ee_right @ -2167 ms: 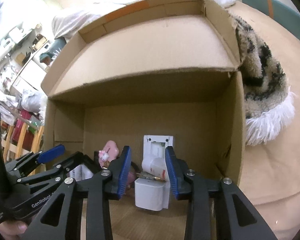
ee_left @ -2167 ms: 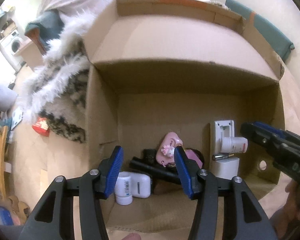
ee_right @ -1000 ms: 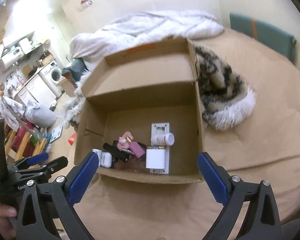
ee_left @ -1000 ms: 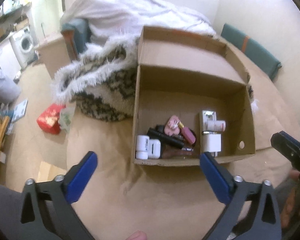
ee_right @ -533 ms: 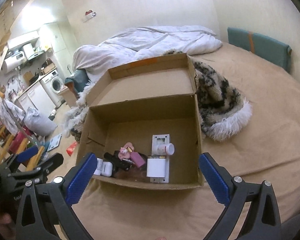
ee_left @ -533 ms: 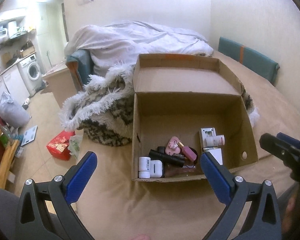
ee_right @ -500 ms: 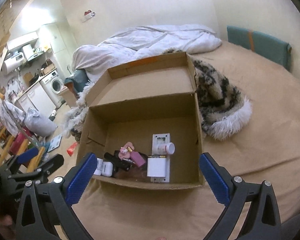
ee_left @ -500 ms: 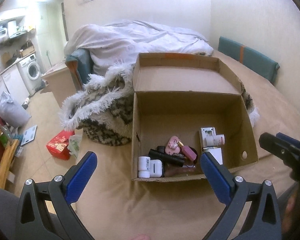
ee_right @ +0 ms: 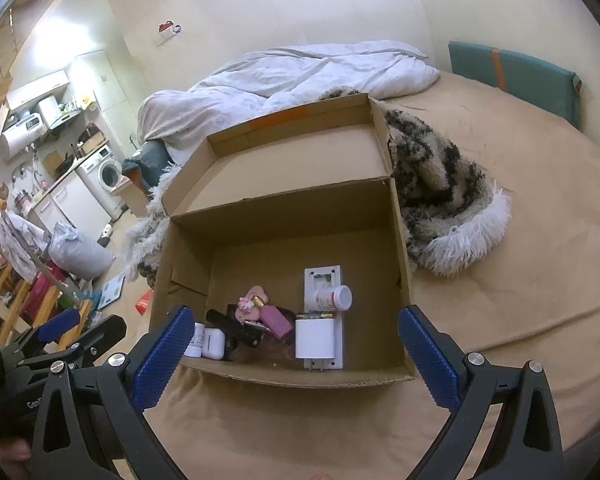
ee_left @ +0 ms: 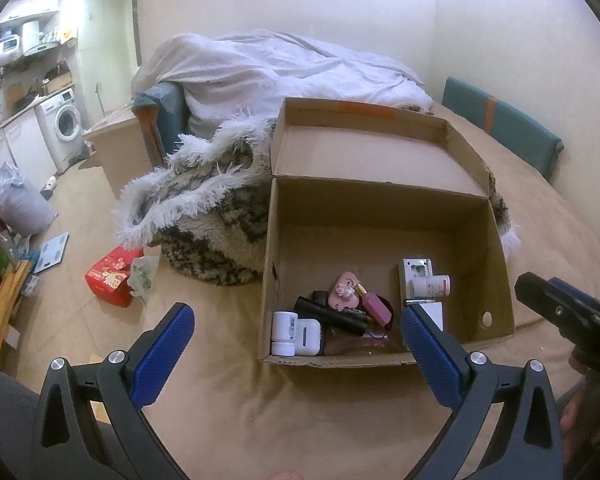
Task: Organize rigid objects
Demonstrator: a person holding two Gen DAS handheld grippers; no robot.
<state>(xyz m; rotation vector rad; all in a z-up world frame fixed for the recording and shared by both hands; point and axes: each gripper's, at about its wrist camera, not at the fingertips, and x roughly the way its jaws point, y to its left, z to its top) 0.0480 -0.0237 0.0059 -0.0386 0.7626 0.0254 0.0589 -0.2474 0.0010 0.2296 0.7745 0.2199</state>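
Observation:
An open cardboard box [ee_left: 496, 248] [ee_right: 400, 240] stands on the tan bed cover. Along its near wall lie a white bottle [ee_left: 282, 333], a white earbud case [ee_left: 309, 333] [ee_right: 213, 343], a black tube [ee_left: 330, 315], a pink figure [ee_left: 343, 291] [ee_right: 250, 304], a pink case [ee_right: 276, 322], a white charger block [ee_right: 315, 338] and a white pill bottle [ee_left: 431, 285] [ee_right: 332, 298]. My left gripper [ee_left: 296, 354] is open and empty, in front of the box. My right gripper [ee_right: 290, 354] is open and empty, also in front of the box.
A furry patterned blanket [ee_left: 204, 216] [ee_right: 440, 196] lies behind and beside the box. A white duvet [ee_left: 280, 68] is piled at the back. A red packet [ee_left: 112, 276] lies on the floor at the left. A teal cushion [ee_right: 512, 76] leans on the wall.
Both grippers have pulled back and up out of the box and opened wide. The objects stay in the box.

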